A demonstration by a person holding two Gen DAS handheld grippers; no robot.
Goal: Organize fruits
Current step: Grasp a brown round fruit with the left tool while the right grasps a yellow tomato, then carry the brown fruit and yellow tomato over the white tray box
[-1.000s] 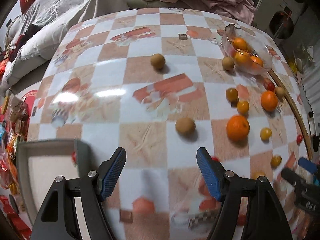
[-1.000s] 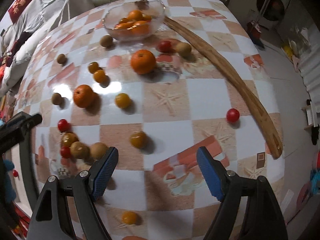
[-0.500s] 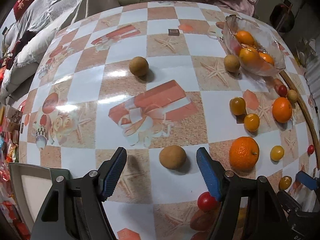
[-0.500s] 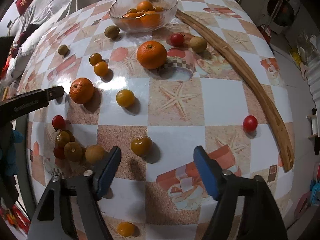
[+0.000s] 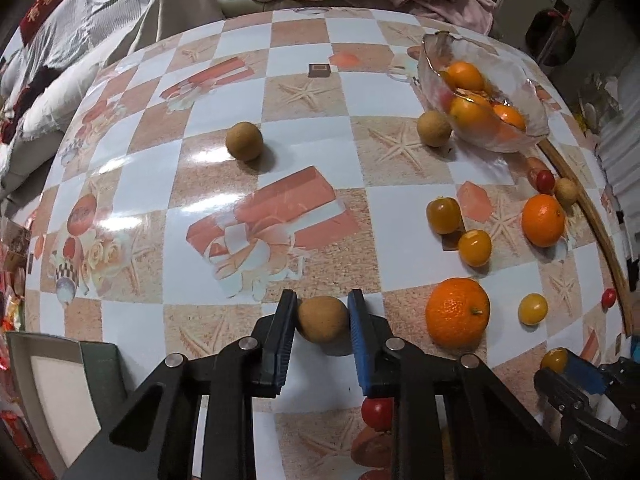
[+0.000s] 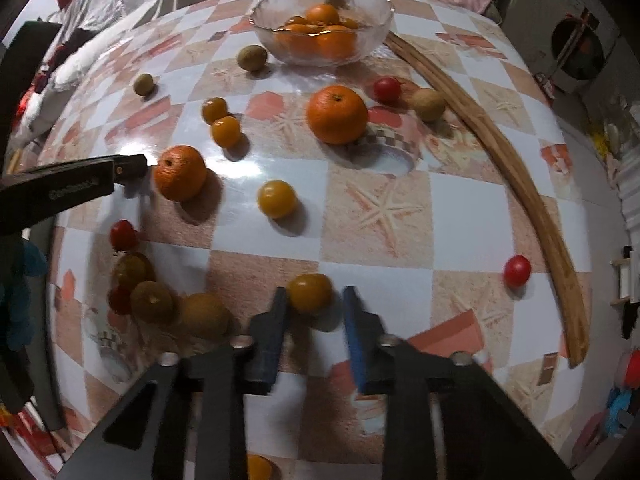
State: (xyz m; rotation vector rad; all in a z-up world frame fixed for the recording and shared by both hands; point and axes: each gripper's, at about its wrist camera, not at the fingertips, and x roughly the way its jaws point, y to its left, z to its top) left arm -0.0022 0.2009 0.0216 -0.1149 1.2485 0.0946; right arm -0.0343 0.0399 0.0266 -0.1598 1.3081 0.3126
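My left gripper point(image 5: 322, 308) is shut on a brown round fruit point(image 5: 322, 318) that rests on the checkered table. My right gripper point(image 6: 313, 300) has its jaws close around a yellow-orange tomato point(image 6: 310, 292); the left finger seems to touch it, and a small gap shows at the right finger. A glass bowl point(image 6: 376, 24) with oranges stands at the table's far side and also shows in the left wrist view point(image 5: 520, 136). Loose oranges point(image 5: 457, 312) point(image 6: 337, 114), yellow tomatoes point(image 6: 277, 198) and red cherry tomatoes point(image 6: 517, 270) lie scattered.
A long wooden strip point(image 6: 520, 184) curves along the table's right edge. A grey tray point(image 5: 48, 396) sits at the near left corner. Brown fruits point(image 5: 244, 141) point(image 5: 434, 128) lie farther back. A cluster of small fruits point(image 6: 152, 300) lies left of my right gripper. Bedding and clothes lie beyond the table.
Both grippers moved forward and closed: the left one onto the brown fruit, the right one around the yellow-orange tomato.
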